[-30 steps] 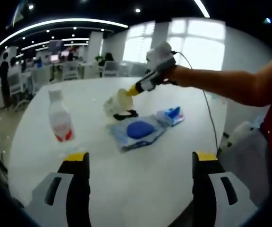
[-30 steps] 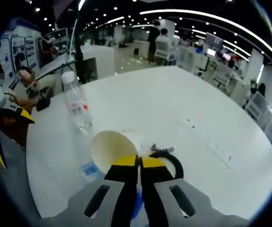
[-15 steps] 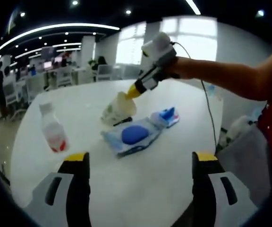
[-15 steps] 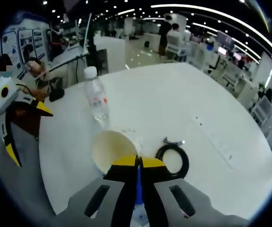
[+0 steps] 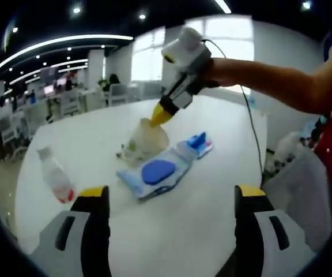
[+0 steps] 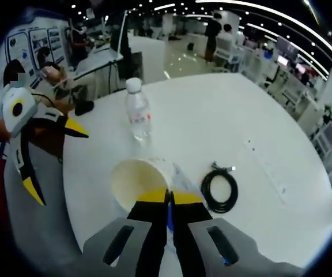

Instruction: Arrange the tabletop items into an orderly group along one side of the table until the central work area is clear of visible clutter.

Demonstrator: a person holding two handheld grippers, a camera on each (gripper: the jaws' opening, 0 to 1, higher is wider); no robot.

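The right gripper (image 6: pixel 168 199) is pinching the cup (image 6: pixel 138 183) by its rim, jaws closed on it, holding it above the white table (image 6: pixel 212 133). Just past the cup, a black cable (image 6: pixel 219 191) is lying coiled to the right and a bottle (image 6: pixel 138 116) is standing further out. The left gripper (image 5: pixel 170 199) is hanging wide open, nothing in it, with the wipes pack (image 5: pixel 159 172) ahead. Beyond the table edge, an open office is stretching back with desks and ceiling lights.

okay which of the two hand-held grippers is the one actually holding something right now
The right hand-held gripper: its jaws are shut on the rim of the paper cup. The left hand-held gripper has its jaws wide apart with nothing between them.
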